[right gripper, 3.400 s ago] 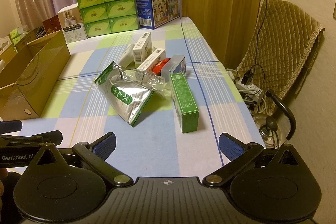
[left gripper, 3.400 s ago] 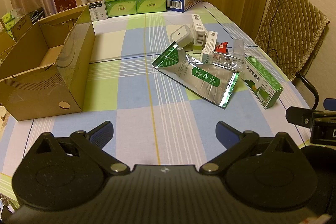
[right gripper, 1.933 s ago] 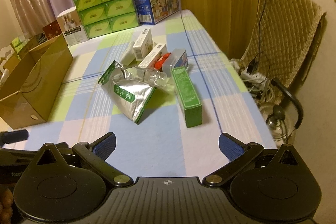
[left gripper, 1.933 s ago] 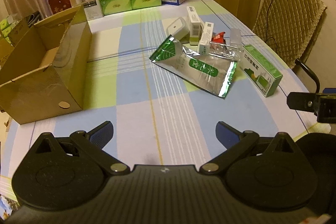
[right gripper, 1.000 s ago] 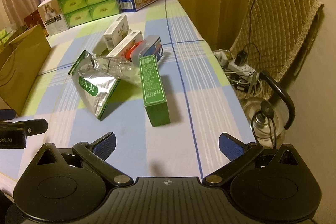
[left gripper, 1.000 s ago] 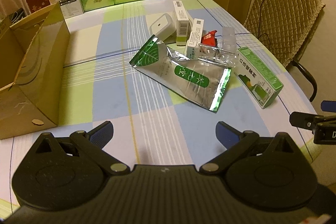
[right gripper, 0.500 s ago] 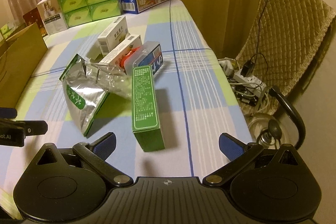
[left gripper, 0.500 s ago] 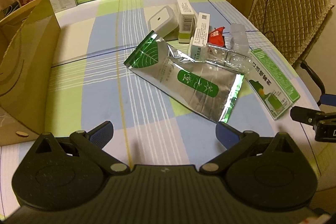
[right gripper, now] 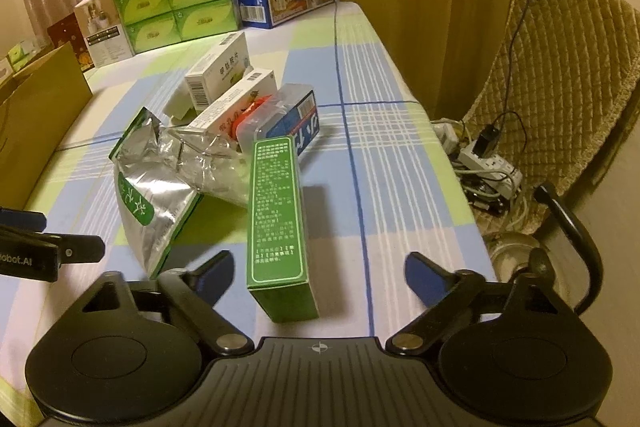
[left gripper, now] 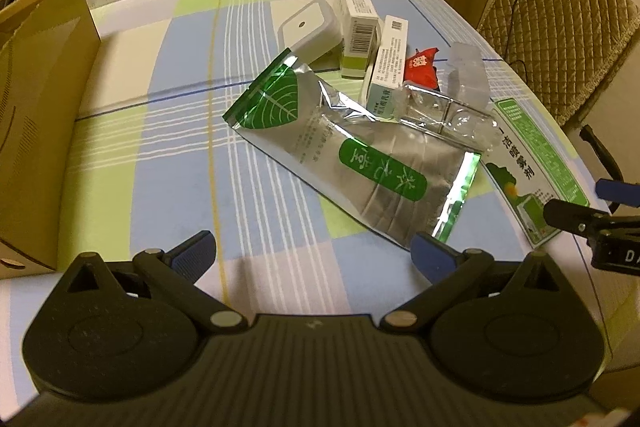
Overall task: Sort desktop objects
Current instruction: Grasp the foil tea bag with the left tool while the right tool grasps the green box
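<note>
Both grippers have closed in on the pile — the right gripper [right gripper: 316, 271], jaws narrowing, straddles the green box [right gripper: 276, 211] without touching, needing a squeeze next; the left gripper [left gripper: 312, 251] gapes empty.

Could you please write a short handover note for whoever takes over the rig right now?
Left claw: open, empty, over the tablecloth near the silver pouch.
Right claw: jaws closing around the near end of the long green box, pads not yet on it.
The other small boxes lie clustered behind them; the cardboard box stands on the left.
Done: nothing visibly sorted.
Left: grasp the green box, then sort the others.
</note>
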`<state>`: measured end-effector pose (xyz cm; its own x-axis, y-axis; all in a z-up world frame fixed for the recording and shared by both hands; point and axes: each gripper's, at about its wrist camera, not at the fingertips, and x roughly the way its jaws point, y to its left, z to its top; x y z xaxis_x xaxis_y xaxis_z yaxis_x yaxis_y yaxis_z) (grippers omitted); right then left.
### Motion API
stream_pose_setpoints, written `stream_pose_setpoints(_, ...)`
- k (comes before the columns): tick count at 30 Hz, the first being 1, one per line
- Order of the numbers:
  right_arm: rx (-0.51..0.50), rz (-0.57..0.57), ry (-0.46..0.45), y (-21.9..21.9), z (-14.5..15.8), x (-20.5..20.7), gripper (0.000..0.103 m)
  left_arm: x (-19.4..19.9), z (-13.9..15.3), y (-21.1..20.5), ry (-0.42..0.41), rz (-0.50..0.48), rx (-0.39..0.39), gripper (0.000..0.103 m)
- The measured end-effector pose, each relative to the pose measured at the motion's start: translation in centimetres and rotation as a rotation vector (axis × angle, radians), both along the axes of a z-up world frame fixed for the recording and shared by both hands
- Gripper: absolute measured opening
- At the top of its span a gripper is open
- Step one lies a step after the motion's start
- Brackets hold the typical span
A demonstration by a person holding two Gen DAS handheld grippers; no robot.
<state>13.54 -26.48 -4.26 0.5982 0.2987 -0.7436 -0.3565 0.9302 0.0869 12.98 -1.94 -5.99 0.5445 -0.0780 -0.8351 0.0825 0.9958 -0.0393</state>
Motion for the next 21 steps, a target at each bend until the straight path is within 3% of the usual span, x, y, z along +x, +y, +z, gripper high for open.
stream_pose_setpoints(5,-0.014,0.044,-0.007,1.0,-0.3,0.3,0.065,0.7,-0.2,-0.1,0.002,0.006,-0.010,0.102)
stream_pose_setpoints(9,-0.031,0.085,-0.012,1.9,-0.4,0.6,0.030,1.1,-0.4,-0.2,0.001,0.005,-0.011,0.102)
stream_pose_setpoints(21,-0.026,0.178,0.017,4.0,-0.5,1.5,0.027,1.6,-0.4,0.1,-0.007,0.017,-0.013,0.102)
